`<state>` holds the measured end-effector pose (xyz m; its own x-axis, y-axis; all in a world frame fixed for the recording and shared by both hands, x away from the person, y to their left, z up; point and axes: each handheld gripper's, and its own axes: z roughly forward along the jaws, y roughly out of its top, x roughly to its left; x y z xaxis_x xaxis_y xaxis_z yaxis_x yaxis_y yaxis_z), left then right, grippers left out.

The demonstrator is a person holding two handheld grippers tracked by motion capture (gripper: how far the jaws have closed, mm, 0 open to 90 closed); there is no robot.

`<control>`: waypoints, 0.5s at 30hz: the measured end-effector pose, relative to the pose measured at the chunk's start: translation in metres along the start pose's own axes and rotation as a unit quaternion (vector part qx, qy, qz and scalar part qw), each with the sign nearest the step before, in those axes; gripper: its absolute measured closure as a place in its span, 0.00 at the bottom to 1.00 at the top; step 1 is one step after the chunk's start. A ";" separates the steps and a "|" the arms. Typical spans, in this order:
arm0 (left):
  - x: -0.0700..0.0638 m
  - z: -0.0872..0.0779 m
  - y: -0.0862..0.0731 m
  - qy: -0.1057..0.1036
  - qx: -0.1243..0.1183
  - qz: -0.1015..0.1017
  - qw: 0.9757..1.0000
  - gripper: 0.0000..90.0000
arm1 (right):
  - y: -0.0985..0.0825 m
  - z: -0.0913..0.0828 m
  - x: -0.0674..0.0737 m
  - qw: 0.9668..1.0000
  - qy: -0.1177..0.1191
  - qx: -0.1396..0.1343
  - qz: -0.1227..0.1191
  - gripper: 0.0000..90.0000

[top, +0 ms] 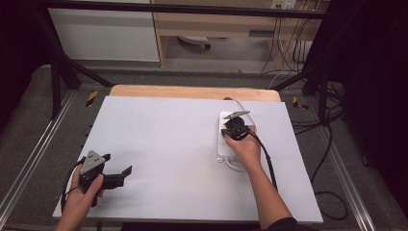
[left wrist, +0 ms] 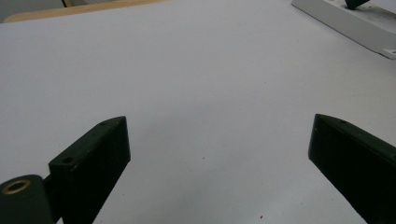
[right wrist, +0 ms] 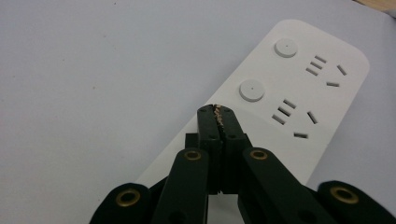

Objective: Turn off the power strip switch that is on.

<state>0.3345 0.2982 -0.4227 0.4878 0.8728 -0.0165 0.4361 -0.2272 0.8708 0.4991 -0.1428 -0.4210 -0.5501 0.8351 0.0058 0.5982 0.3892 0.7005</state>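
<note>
Two tools, one white power strip (top: 226,139) on my tabletop (top: 163,144).
My right tool (right wrist: 218,112) is clenched empty over the strip, right of centre; my left tool (top: 126,172) rests released, lower left.

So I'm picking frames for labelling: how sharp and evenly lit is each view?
High view: even light on the table, dark at the frame edges, slightly soft. Left gripper view: soft, left tongs blurred up close, faint shadow beneath. Right gripper view: power strip slots crisp, right tongs sharp, no glare.
</note>
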 end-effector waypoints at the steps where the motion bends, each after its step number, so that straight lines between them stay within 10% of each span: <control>1: 0.000 0.000 0.000 0.000 0.000 0.000 1.000 0.06 | 0.000 0.000 0.000 1.000 0.000 -0.001 0.000 1.00; 15: 0.001 0.000 0.000 0.001 0.001 -0.001 1.000 0.06 | -0.001 0.000 0.000 1.000 -0.001 -0.006 0.005 1.00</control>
<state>0.3346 0.2988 -0.4230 0.4854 0.8741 -0.0167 0.4378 -0.2265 0.8701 0.4979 -0.1433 -0.4217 -0.5434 0.8394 0.0112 0.5968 0.3769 0.7084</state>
